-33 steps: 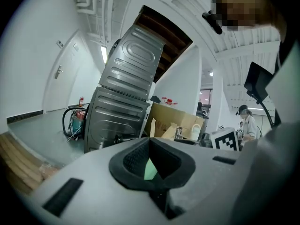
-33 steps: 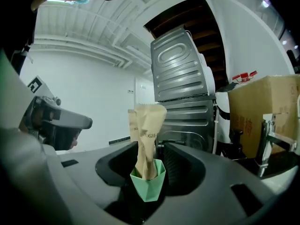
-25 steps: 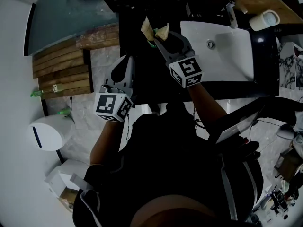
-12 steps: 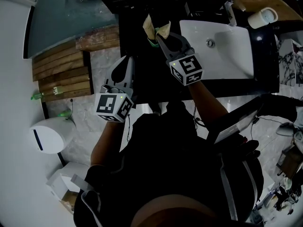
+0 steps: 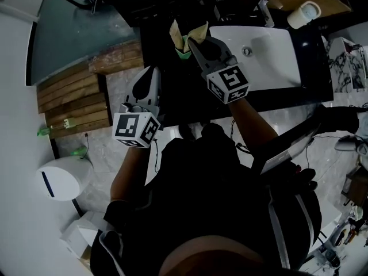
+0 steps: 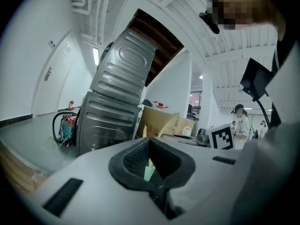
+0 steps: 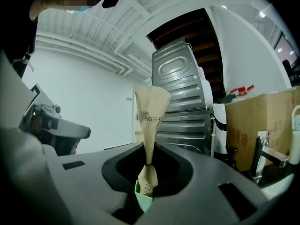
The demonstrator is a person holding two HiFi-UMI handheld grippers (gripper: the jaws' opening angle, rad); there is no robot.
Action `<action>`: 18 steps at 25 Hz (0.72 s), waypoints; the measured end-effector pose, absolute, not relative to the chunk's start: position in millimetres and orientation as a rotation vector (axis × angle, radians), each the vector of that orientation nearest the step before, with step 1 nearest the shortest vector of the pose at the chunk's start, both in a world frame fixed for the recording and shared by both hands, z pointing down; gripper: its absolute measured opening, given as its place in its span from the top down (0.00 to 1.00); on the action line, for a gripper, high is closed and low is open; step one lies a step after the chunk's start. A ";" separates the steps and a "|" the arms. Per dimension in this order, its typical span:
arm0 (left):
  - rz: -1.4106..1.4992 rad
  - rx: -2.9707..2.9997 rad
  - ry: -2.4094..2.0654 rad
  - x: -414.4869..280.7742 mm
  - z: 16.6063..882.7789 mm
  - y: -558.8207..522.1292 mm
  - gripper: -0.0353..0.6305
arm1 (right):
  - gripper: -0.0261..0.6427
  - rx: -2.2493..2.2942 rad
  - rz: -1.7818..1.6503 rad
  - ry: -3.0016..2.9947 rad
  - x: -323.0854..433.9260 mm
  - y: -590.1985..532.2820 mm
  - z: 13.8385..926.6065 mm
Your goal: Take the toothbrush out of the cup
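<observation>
The toothbrush (image 7: pixel 151 121) is wrapped in tan paper with a green end (image 7: pixel 143 198) showing at the bottom. It stands upright between the jaws of my right gripper (image 7: pixel 146 191), which are closing and press on the wrapper. In the head view the toothbrush (image 5: pixel 187 36) sticks out past the right gripper (image 5: pixel 192 48) over a dark counter. My left gripper (image 5: pixel 148 76) hangs to the left and lower in the picture, shut and holding nothing. In the left gripper view, the left gripper (image 6: pixel 157 184) is shut and a bit of green shows beyond it. I cannot make out the cup in the dark.
A white sink basin (image 5: pixel 276 68) with a faucet (image 5: pixel 264 10) lies to the right of the right gripper. A white cylinder (image 5: pixel 303 13) stands beyond it. Wooden slats (image 5: pixel 75 91) and a white bin (image 5: pixel 57 177) lie to the left. A tilted metal appliance (image 6: pixel 122 102) and a cardboard box (image 7: pixel 262 125) stand ahead.
Both grippers have shifted a little up the picture, the right one carrying the toothbrush with it. The sink now sits higher in the head view.
</observation>
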State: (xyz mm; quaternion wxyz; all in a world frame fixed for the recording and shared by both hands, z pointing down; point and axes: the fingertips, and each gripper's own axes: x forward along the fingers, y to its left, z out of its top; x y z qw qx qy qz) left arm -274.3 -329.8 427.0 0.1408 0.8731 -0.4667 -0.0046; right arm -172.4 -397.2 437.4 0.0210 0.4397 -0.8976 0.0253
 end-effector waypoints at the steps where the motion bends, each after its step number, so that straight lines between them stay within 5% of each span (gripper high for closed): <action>1: -0.017 2.540 -1.340 -272.7 422.9 -329.3 0.94 | 0.88 1.378 0.074 -2.792 -170.4 -394.8 429.8; 18: -0.170 2.623 -1.235 -252.3 384.9 -313.5 0.94 | 0.89 1.575 -0.009 -2.826 -133.8 -337.8 340.7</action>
